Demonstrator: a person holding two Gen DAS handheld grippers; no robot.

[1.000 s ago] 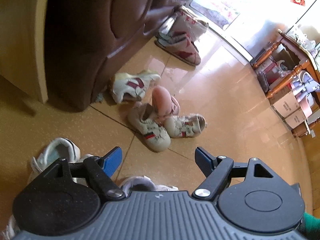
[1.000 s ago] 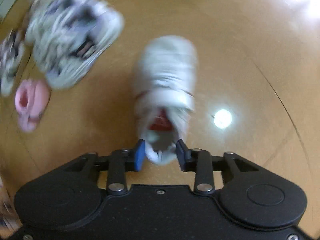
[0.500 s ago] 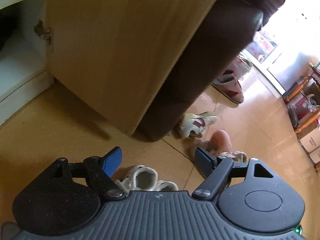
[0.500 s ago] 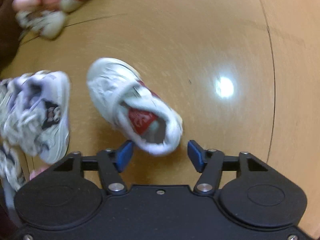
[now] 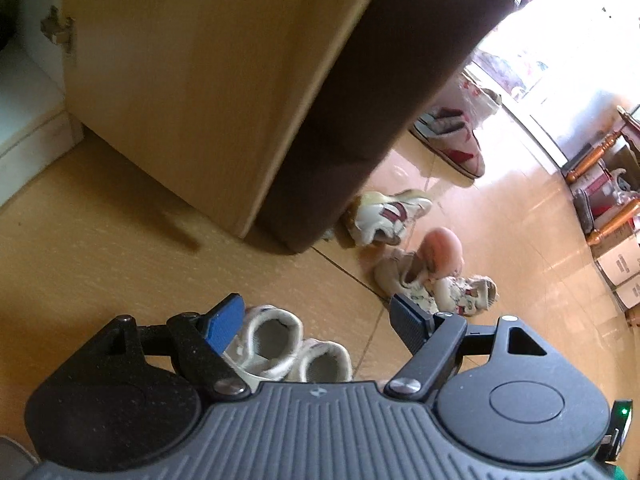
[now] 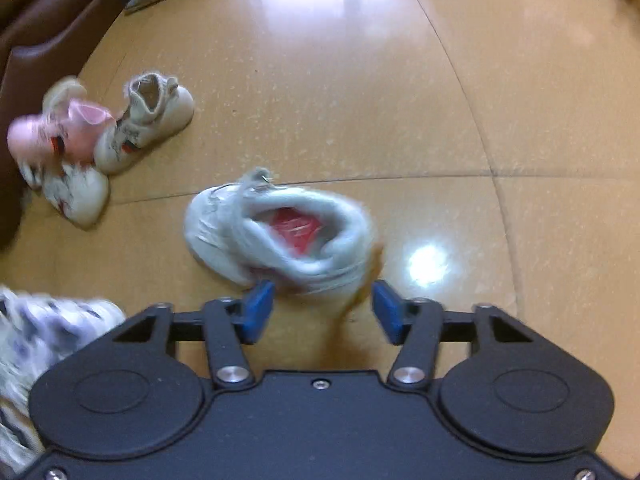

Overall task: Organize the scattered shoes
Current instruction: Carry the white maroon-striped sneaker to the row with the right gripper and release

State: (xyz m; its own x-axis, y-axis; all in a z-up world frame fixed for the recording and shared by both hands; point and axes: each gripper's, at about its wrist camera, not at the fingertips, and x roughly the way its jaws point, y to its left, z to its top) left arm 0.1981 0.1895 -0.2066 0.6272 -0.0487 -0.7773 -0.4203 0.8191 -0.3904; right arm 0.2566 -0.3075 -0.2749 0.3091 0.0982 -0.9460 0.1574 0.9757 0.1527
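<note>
A small white shoe with a red insole [image 6: 280,232] lies tilted on the tan floor just ahead of my right gripper [image 6: 320,308]. That gripper's jaws are opening, and its blue pads stand clear of the shoe's heel. My left gripper [image 5: 316,322] is open above a pair of small white shoes [image 5: 280,344] that stand side by side between and below its fingers, untouched. Farther off lie a pink shoe [image 5: 442,250] atop two beige patterned ones [image 5: 460,292], and a white-and-maroon sneaker [image 5: 384,216].
A wooden cabinet door [image 5: 200,80] and a dark brown sofa [image 5: 380,100] stand close ahead on the left. Red-and-white slippers [image 5: 452,140] lie past the sofa. Boxes and wooden furniture legs [image 5: 608,220] line the right. A blurred patterned sneaker [image 6: 44,340] lies left of my right gripper.
My right gripper let go of the white shoe and widened; the shoe now lies turned and tilted ahead of it. The left view swung toward the cabinet, then eased right over the white pair.
</note>
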